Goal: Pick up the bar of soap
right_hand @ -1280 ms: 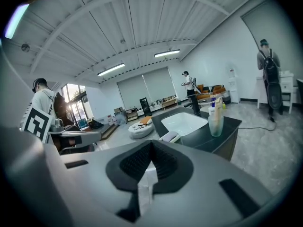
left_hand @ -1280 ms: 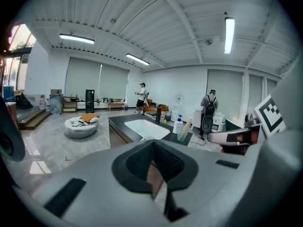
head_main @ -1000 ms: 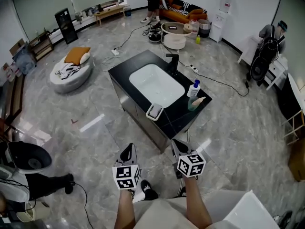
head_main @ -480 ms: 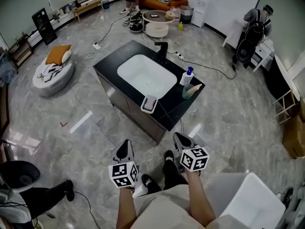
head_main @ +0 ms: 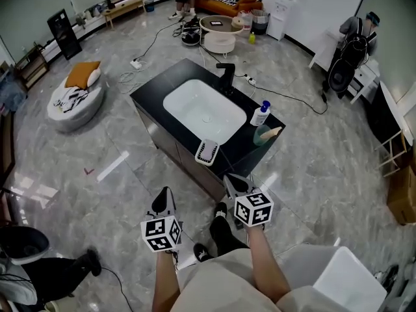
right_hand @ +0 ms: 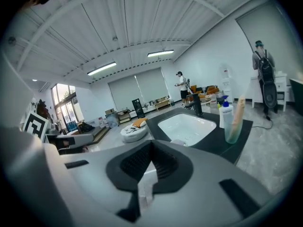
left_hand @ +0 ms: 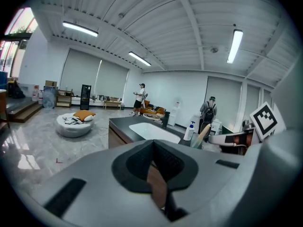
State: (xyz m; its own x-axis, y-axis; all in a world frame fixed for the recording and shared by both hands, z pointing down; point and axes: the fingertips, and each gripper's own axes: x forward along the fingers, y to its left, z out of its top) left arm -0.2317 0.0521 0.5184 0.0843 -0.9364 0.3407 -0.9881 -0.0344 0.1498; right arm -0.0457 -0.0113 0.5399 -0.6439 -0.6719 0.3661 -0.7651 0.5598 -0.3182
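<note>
A white soap dish [head_main: 207,152] with a dark ribbed inside sits on the front edge of a black vanity counter [head_main: 160,88], just before the white sink [head_main: 203,112]. Whether a bar lies in it I cannot tell. The dish [right_hand: 179,142] shows small in the right gripper view too. Both grippers hang over the floor in front of the counter, apart from it. My left gripper [head_main: 162,199] [left_hand: 152,169] is shut and empty. The right gripper [head_main: 233,181] [right_hand: 147,174] is nearer the dish, shut, with nothing held.
A black faucet [head_main: 226,77], a white pump bottle [head_main: 260,114] and a green tumbler [head_main: 264,136] stand on the counter's right side. The person's shoes [head_main: 218,225] are below the grippers. A grey pouf [head_main: 73,101] lies far left; cables cross the floor behind the counter.
Both grippers have shifted a little left and forward, and the right one now sits closer to the counter's front edge. Both stay shut.
</note>
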